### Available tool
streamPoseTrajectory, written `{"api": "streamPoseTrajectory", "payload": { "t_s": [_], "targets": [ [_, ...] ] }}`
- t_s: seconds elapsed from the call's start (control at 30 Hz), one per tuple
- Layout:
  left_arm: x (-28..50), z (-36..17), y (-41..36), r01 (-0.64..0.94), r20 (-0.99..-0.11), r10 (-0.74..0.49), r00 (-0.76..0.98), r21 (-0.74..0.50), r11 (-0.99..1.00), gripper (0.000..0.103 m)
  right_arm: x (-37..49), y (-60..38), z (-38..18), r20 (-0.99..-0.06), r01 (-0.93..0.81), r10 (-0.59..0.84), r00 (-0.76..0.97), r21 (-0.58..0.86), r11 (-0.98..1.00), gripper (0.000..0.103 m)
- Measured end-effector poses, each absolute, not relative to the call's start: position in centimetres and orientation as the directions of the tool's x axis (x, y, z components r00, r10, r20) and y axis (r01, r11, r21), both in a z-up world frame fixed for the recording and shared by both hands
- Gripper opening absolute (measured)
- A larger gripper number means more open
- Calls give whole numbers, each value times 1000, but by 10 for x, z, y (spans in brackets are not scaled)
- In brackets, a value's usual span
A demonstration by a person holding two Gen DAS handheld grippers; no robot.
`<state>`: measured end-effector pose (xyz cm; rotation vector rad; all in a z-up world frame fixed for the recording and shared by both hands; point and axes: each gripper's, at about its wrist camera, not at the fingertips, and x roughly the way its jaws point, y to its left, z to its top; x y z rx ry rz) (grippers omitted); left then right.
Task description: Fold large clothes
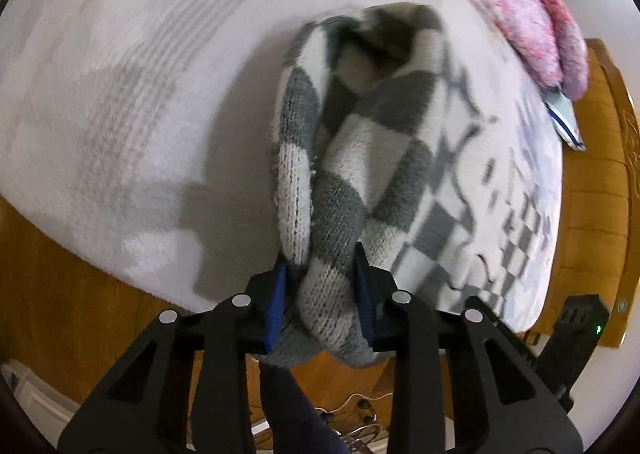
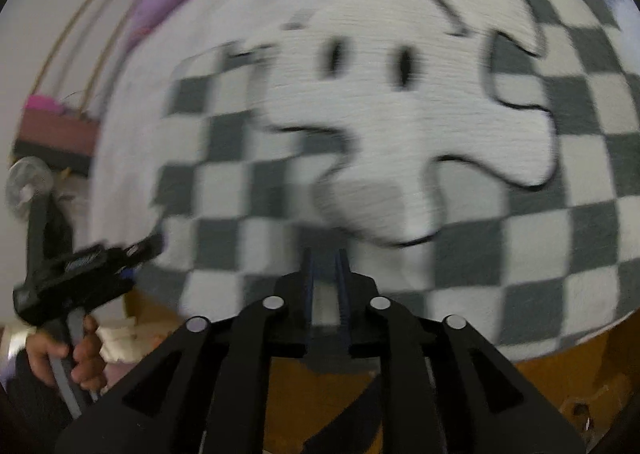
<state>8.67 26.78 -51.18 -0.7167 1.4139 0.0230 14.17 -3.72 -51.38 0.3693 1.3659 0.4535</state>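
A grey-and-white checkered knit sweater (image 2: 360, 126) with a white cartoon dog face lies spread on a white bed. My left gripper (image 1: 320, 274) is shut on a bunched, rolled part of the sweater (image 1: 332, 182), which rises ahead of its blue pads. My right gripper (image 2: 326, 258) is shut on the sweater's near hem at the bed edge. The left gripper also shows at the left of the right wrist view (image 2: 80, 274), held in a hand. The right wrist view is blurred.
The white blanket (image 1: 120, 94) covers the bed. A pink-purple fluffy blanket (image 1: 532, 14) lies at the far side. The wooden bed frame (image 1: 592, 214) runs along the edge. A small fan (image 2: 26, 186) stands at the left.
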Motion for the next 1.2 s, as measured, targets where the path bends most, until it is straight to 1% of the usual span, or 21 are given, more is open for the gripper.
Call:
{"api": "streamPoseTrajectory", "payload": {
  "t_s": [0.03,0.07,0.1,0.23,0.3,0.4,0.53,0.73,0.77,0.8,0.83,0.87,0.9,0.97,1.0,1.03,1.07,1.1,1.13,1.2],
  "targets": [
    [87,-507,266,-418,-896,-398,195,-443,793,29,135,-26,-505,-826,-130,544,148,529,839,26],
    [87,-502,264,-413,-895,-400,198,-447,794,29,128,-18,-500,-814,-158,561,148,541,826,38],
    [89,-497,260,-404,-893,-403,201,-450,796,29,124,-9,-497,-804,-185,576,149,549,815,48],
    [92,-480,244,-384,-878,-428,215,-479,789,29,101,27,-479,-775,-319,618,136,556,768,54],
    [93,-473,238,-382,-875,-432,221,-485,787,29,92,40,-476,-759,-350,638,125,568,745,60],
    [93,-465,233,-378,-874,-429,229,-486,788,29,85,53,-480,-758,-368,638,134,560,742,60],
    [94,-463,230,-387,-872,-430,233,-489,782,29,80,60,-489,-781,-364,601,170,517,775,60],
    [95,-460,223,-390,-870,-432,238,-493,778,29,94,67,-501,-787,-284,585,196,525,802,62],
    [94,-461,224,-391,-870,-432,238,-494,777,29,96,67,-503,-784,-276,590,193,533,800,62],
    [94,-462,223,-395,-870,-431,239,-493,775,29,98,67,-503,-786,-269,584,200,529,805,54],
    [94,-461,222,-403,-869,-431,242,-494,770,29,99,68,-503,-792,-269,574,206,519,812,49],
    [95,-462,222,-405,-869,-432,243,-495,769,29,104,68,-503,-798,-263,566,205,513,817,37],
    [95,-460,219,-405,-868,-431,246,-496,768,31,107,67,-503,-805,-244,557,204,510,825,28],
    [94,-450,213,-399,-854,-436,284,-519,756,37,117,55,-506,-799,-173,569,194,543,822,23],
    [94,-438,208,-359,-828,-453,330,-554,751,46,120,48,-506,-788,-139,586,191,569,810,22],
    [93,-431,206,-331,-819,-454,351,-562,758,67,124,40,-505,-774,-105,604,191,596,796,22],
    [93,-417,199,-293,-821,-425,381,-543,787,76,126,32,-503,-760,-80,620,197,617,783,21],
    [93,-403,194,-254,-819,-394,416,-521,815,78,125,25,-499,-747,-58,632,208,635,770,21],
    [94,-395,190,-228,-815,-380,437,-509,830,78,128,14,-496,-728,-28,649,222,661,750,21],
    [98,-384,187,-227,-824,-337,456,-474,851,78,131,-9,-490,-691,38,675,259,705,708,21]
  ]
}}
